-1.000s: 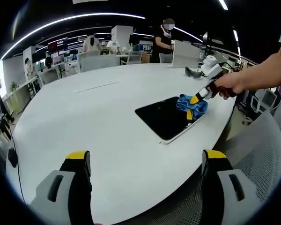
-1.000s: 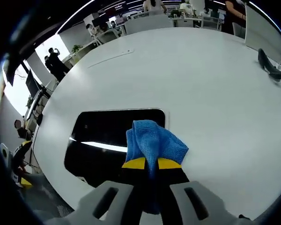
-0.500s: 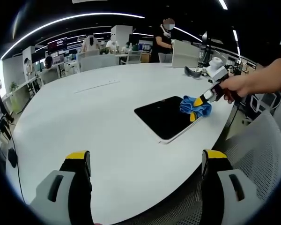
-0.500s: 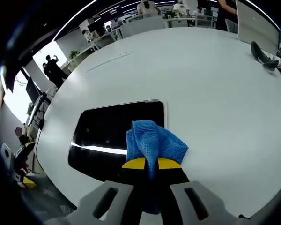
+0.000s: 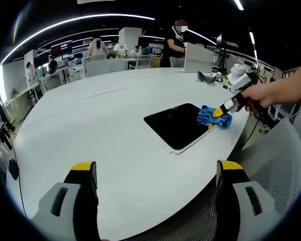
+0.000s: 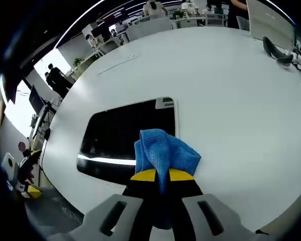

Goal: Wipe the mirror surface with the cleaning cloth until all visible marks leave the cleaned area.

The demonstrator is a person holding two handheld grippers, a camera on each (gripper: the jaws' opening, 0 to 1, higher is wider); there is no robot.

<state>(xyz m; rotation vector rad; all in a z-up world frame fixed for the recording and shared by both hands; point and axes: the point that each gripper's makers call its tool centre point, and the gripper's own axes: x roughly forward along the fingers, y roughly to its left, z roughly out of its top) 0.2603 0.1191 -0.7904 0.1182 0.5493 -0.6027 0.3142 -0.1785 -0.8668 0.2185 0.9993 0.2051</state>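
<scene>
A dark rectangular mirror (image 5: 179,125) (image 6: 125,138) lies flat on the white table (image 5: 100,130), near its right edge. A blue cleaning cloth (image 6: 165,153) (image 5: 214,117) is bunched at the mirror's right-hand edge, partly over the frame. My right gripper (image 6: 161,174) (image 5: 218,113) is shut on the cloth, held by a person's hand (image 5: 258,95). My left gripper (image 5: 158,173) hangs open over the table's near edge, well short of the mirror, with nothing between its jaws.
A dark pair of goggles (image 5: 206,76) (image 6: 276,52) lies on the far right of the table. A white mesh chair (image 5: 271,165) stands off the table's right edge. People and desks fill the office behind. A thin line (image 5: 103,92) marks the table top.
My right gripper has dragged the cloth across the mirror toward its right edge, so more dark glass is bare. The left gripper has stayed still.
</scene>
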